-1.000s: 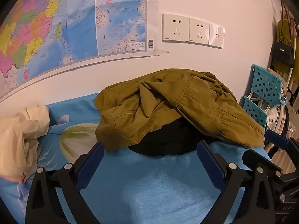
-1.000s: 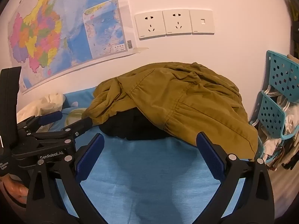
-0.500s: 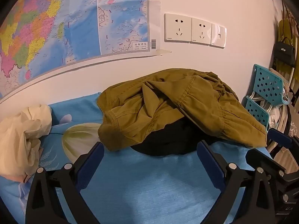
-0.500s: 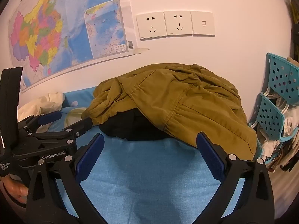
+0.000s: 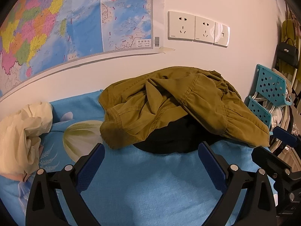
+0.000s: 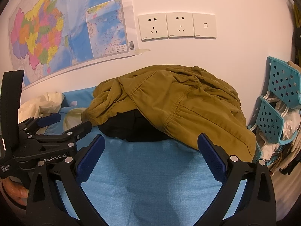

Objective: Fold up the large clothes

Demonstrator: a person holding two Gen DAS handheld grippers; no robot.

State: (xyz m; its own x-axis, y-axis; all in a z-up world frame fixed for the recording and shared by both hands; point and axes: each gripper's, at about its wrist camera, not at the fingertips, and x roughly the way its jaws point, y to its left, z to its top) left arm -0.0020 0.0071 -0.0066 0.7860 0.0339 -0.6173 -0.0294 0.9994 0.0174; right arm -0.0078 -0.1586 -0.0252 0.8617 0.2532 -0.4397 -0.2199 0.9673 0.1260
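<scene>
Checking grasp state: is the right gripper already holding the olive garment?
No, the right gripper is open over bare blue sheet, short of the olive garment.

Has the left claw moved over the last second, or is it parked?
Yes. In its own view the wall sockets have drifted right and down, so the open left claw has shifted slightly left and up, short of the olive garment.
</scene>
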